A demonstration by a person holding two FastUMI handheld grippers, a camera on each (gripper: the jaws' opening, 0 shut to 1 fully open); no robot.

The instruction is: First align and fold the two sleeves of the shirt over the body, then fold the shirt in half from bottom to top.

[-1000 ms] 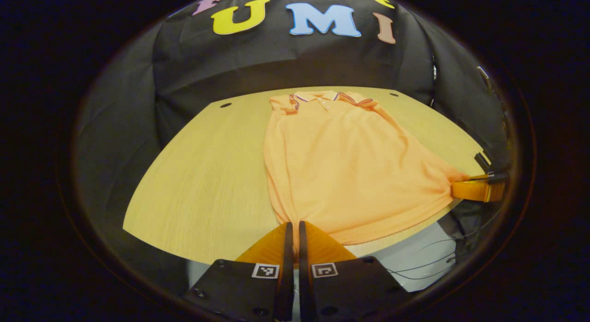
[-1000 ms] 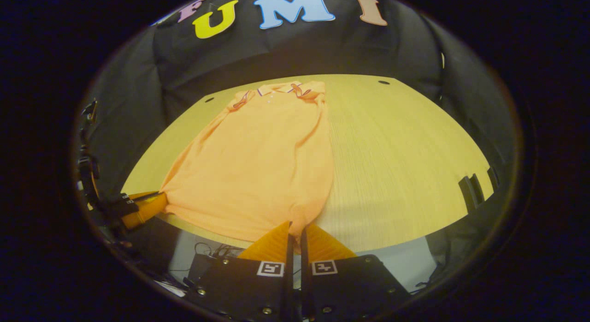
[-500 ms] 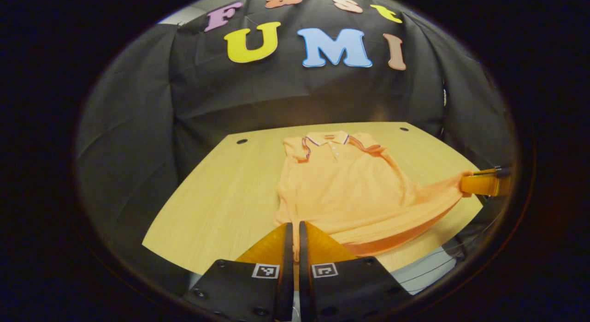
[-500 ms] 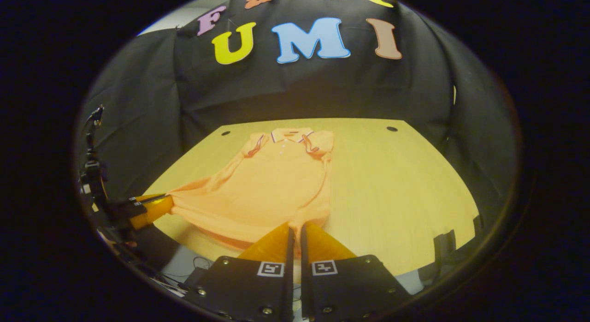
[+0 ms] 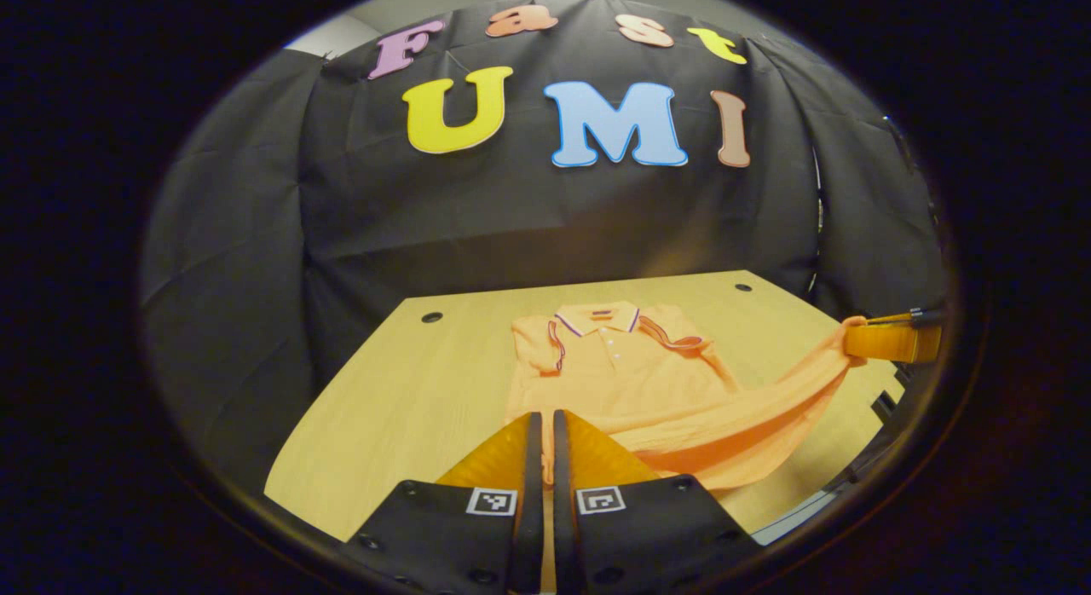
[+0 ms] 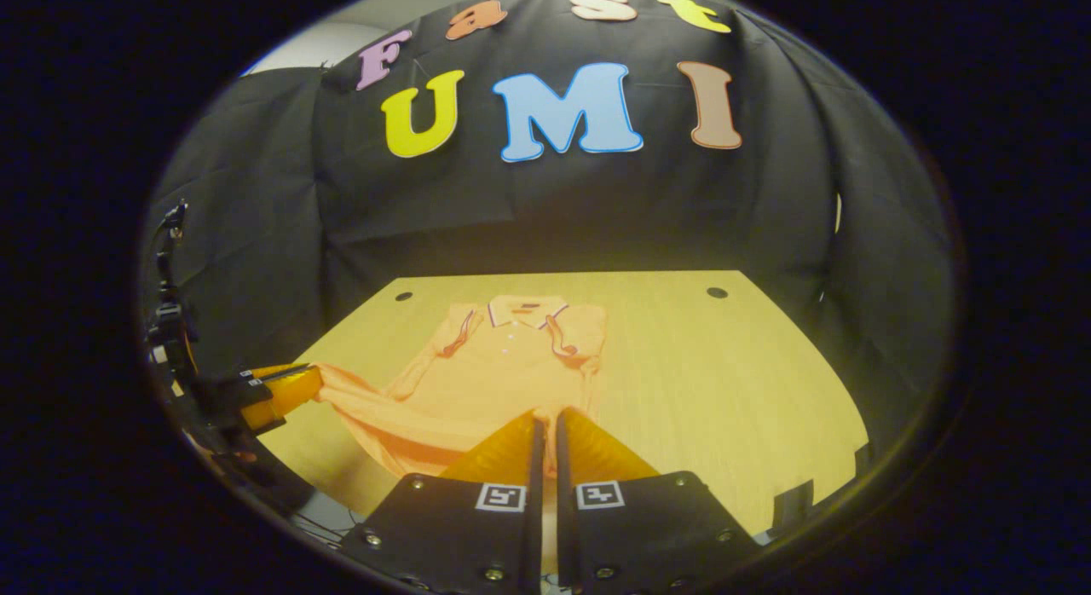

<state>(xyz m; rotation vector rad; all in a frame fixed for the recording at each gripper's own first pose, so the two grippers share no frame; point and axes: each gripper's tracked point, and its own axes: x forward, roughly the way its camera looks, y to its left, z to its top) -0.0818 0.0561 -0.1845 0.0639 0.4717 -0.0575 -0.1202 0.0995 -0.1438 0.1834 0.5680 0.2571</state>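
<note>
An orange polo shirt (image 5: pixel 631 373) lies on the wooden table (image 5: pixel 383 390), collar at the far end and both sleeves folded in over the chest. In the left gripper view my left gripper (image 5: pixel 541 418) is shut on one corner of the bottom hem. My right gripper (image 5: pixel 852 332) at the right edge pinches the other corner. The hem hangs between them in a sagging band, lifted off the table. In the right gripper view the shirt (image 6: pixel 503 365) runs from my right gripper (image 6: pixel 545 416) to my left gripper (image 6: pixel 314 380) at the far left.
The table (image 6: pixel 724 382) has a small dark hole (image 6: pixel 717 292) near each far corner. Black cloth walls stand behind it and at both sides. A dark bracket (image 6: pixel 793 497) sits at the table's near right edge. Cables hang beside the left gripper's rig (image 6: pixel 166 322).
Both grippers have risen and moved forward toward the collar with the hem. The lower half of the shirt has come off the table and now sags between them.
</note>
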